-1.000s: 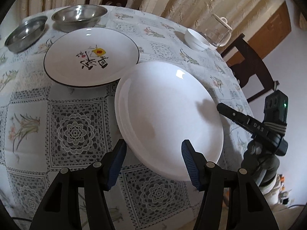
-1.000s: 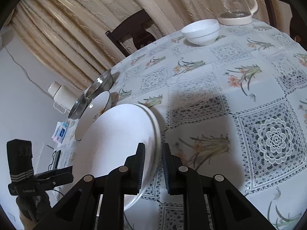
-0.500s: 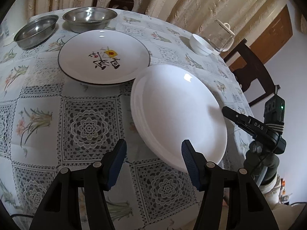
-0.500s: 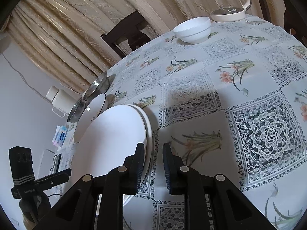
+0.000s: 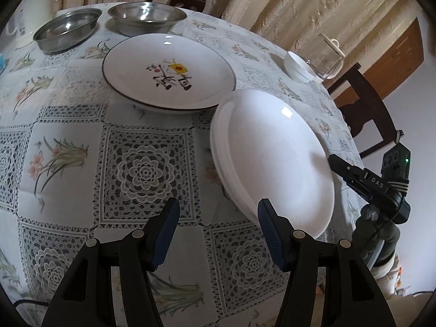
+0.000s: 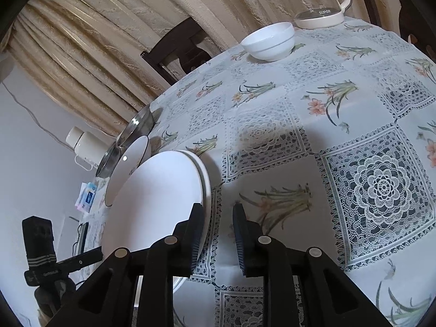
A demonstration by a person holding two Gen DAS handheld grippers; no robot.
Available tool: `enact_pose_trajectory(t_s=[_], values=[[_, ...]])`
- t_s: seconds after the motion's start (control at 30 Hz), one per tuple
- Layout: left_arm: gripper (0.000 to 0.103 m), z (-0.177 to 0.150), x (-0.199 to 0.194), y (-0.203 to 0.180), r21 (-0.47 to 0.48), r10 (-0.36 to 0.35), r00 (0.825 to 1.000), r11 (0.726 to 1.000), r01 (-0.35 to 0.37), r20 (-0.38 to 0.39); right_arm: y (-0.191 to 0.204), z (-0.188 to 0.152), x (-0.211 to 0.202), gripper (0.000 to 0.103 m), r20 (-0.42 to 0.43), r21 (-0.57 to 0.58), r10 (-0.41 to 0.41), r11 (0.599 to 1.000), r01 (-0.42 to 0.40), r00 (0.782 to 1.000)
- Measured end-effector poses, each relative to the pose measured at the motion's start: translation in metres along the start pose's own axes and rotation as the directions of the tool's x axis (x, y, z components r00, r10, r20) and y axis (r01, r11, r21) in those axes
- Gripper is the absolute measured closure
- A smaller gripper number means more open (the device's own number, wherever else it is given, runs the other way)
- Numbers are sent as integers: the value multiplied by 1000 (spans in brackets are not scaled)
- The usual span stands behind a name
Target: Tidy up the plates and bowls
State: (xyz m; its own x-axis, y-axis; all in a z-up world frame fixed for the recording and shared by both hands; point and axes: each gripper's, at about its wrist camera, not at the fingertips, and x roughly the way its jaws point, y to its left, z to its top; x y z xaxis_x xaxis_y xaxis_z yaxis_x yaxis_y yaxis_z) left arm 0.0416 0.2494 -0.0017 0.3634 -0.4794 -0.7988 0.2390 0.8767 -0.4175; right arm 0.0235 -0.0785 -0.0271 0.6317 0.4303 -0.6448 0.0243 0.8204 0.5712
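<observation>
- White plates (image 5: 272,158) are seen stacked, two rims visible, ahead and to the right of the left gripper (image 5: 218,218); in the right wrist view the same stack (image 6: 160,190) lies ahead and to the left of the right gripper (image 6: 218,218).
- The left gripper is held wide apart with nothing between its blue pads (image 5: 169,229); only the lace-patterned tablecloth (image 5: 141,169) is seen through the gap.
- The right gripper is parted by a narrow gap, with the stack's near rim lying against or just behind its left finger (image 6: 194,234) (whether the rim sits inside the gap or only beside it cannot be told).
- A painted plate (image 5: 169,73) with a dark rim is set farther ahead of the left gripper, its edge touching or just beside the white stack.
- Two steel bowls (image 5: 147,16) (image 5: 66,28) are placed beyond the painted plate, side by side, at the far left from the left gripper.
- A small white bowl (image 6: 268,41) is found far ahead of the right gripper, slightly to its right, just beside a glass kettle (image 6: 321,13) (lettered SUPOR on its base).
- A dark chair (image 6: 179,49) is seen against the curtains (image 6: 109,27) beyond the table edge.
- A white flask (image 6: 84,144) stands off to the far left of the right gripper, past the steel bowls.
</observation>
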Motion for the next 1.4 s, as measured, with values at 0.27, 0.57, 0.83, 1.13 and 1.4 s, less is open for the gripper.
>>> enact_pose_trajectory(t_s=[0.27,0.57,0.83,1.13,1.4], values=[[43,2,13,-3,3,-9,1000,1000,9,-9,-3,-1,-2,78,3,9,1,1000,-1,1000],[43,4,24,1,-32,-33,999,999,33,-11,-7,-2,-6,78,9,17,2,1000,-2,1000],[43,2,1,4,-10,25,999,1000,-24,45,-7,-2,-4,78,11,22,7,1000,-8,1000],[42,-3,-3,7,5,64,997,998,-64,52,-5,-3,-4,78,14,19,5,1000,-5,1000],[42,1,3,5,7,49,997,999,-49,57,-8,-2,-11,77,29,28,-1,1000,0,1000]])
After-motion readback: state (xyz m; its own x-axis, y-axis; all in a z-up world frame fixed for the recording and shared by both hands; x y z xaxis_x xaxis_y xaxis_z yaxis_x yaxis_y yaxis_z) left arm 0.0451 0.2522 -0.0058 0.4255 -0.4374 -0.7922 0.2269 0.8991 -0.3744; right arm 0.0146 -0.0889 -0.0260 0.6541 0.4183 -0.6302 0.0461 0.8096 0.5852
